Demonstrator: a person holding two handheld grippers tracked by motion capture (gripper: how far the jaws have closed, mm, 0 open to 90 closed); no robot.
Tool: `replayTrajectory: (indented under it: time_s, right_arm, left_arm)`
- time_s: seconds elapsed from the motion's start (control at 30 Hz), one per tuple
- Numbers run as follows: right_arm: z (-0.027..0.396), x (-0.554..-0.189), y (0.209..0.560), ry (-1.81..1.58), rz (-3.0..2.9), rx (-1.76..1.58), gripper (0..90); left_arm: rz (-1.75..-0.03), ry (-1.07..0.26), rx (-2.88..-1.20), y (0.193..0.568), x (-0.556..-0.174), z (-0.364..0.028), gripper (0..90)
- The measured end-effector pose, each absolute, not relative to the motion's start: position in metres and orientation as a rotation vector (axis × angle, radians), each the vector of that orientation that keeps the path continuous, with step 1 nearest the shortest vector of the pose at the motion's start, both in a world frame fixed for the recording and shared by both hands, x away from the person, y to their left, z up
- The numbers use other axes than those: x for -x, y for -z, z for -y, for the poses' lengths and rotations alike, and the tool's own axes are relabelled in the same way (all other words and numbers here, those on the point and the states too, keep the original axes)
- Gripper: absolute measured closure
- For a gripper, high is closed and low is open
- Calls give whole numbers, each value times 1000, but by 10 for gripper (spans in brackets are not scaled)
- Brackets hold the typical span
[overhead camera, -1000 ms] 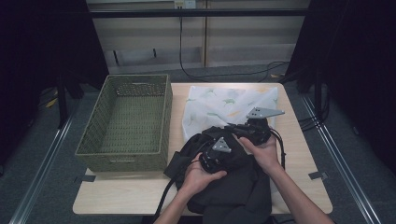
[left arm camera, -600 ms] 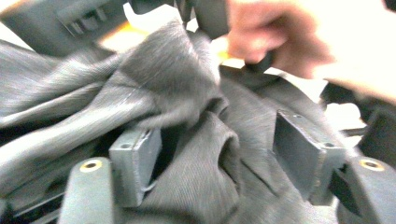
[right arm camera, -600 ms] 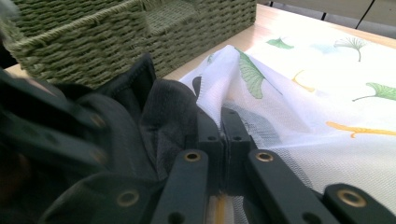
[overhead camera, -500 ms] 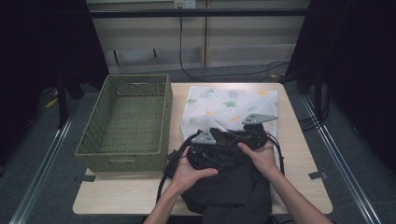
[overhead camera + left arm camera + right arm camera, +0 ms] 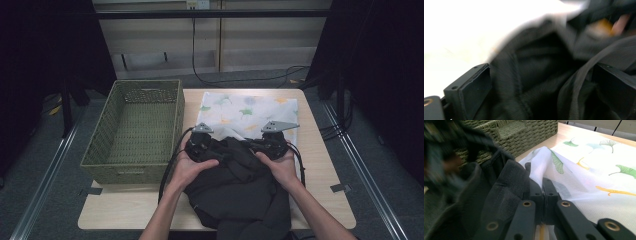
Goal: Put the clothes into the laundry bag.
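A black garment (image 5: 240,195) lies bunched at the table's front, its top edge over a white mesh bag (image 5: 250,107) printed with leaves. My left gripper (image 5: 212,148) sits at the garment's upper left. Its jaws have just been opening and stand wide apart, with loose black cloth (image 5: 536,82) between them (image 5: 541,67). My right gripper (image 5: 257,146) is at the garment's upper right. It is shut on the edge of the white mesh bag (image 5: 579,177), right beside the black cloth (image 5: 499,195). Both hands rest on the garment.
A green woven basket (image 5: 135,125) stands on the left part of the wooden table (image 5: 325,165), close to my left hand. Cables trail from both grippers over the table's front. Dark floor and rails surround the table.
My left gripper has moved left, away from the right one, and its jaws have opened off the black cloth. The right gripper has stayed almost in place, still shut.
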State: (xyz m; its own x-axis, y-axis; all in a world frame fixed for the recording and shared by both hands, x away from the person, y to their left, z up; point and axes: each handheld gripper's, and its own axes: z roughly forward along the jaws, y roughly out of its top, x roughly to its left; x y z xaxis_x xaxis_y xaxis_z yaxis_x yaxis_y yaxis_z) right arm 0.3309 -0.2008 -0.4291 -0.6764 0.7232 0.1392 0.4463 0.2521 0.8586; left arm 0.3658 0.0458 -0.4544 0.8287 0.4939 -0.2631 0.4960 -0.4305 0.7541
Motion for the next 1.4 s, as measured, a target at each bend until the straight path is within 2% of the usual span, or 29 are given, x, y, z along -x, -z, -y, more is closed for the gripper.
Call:
replayTrajectory:
  time_s: [0.1,0.13,0.17,0.23,0.27,0.3,0.37,0.53,0.67,0.9,0.93,1.03,1.17,1.23,1.4]
  right_arm:
    - [201,-332,430,-1392,-2245,-1080,892]
    - [201,-332,430,-1392,-2245,-1080,892]
    - [199,-332,430,-1386,-2247,-1084,892]
    - [198,-332,430,-1386,-2246,-1083,892]
    - [198,-333,430,-1390,-2245,-1083,892]
    - [198,-333,429,-1396,-2239,-1088,892]
    - [197,-335,428,-1402,-2236,-1081,892]
    - [193,-338,427,-1416,-2234,-1077,892]
    - [187,-337,424,-1427,-2235,-1056,892]
    - [197,-330,407,-1572,-2170,-1055,893]
    - [200,-328,404,-1587,-2156,-1061,893]
    - [207,-325,399,-1610,-2139,-1068,893]
    - [212,-317,394,-1604,-2149,-1052,893]
    - [212,-314,391,-1614,-2150,-1044,893]
    - [200,-312,397,-1564,-2216,-1023,893]
  left_arm:
    - [-750,13,-2135,477,-366,-39,38]
    - [-750,13,-2135,477,-366,-39,124]
    - [-747,28,-2127,477,-367,-41,289]
    - [-749,48,-2117,475,-368,-44,550]
    - [-734,50,-2108,474,-367,-45,649]
    - [-704,28,-2121,468,-362,-46,719]
    - [-682,23,-2123,464,-360,-46,776]
    - [-557,20,-2130,446,-347,-36,792]
    - [-505,19,-2174,448,-342,-17,793]
    - [-601,16,-2193,470,-349,-4,796]
    - [-647,-38,-2209,471,-351,-6,798]
    - [-703,-68,-2201,467,-355,-11,799]
    - [-753,-83,-2122,455,-363,-23,800]
    - [-768,-135,-2071,444,-366,-32,801]
    - [-800,-201,-2084,456,-367,-30,796]
